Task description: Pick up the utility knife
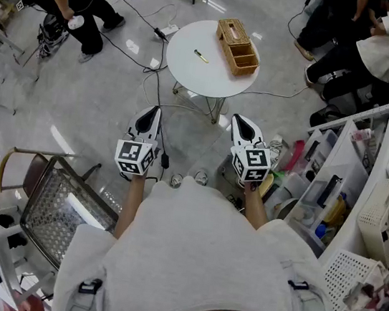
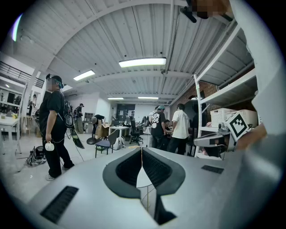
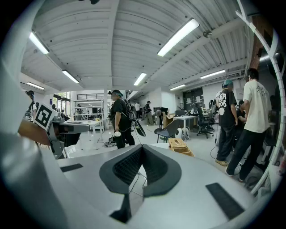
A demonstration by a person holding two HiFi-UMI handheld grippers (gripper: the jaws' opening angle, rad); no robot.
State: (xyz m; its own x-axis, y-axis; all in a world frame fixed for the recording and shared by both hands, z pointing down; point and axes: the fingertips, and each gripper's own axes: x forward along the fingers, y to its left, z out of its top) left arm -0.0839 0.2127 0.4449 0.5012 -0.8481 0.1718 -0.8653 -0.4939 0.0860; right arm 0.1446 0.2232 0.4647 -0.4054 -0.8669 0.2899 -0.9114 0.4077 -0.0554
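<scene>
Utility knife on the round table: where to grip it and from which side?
Take the utility knife across the middle of its body, from above. It lies flat on the table, a thin slanted bar, apart from the basket. Which end holds the blade is too small to tell.

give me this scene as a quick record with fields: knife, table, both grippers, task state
target: small yellowish utility knife, lying flat on the table
support: round white table
neighbour: tan woven box on the same table, right of the knife in the head view, apart from it
left gripper: jaws together, empty, in the air short of the table
right gripper: jaws together, empty, in the air short of the table
task state: knife not yet picked up
</scene>
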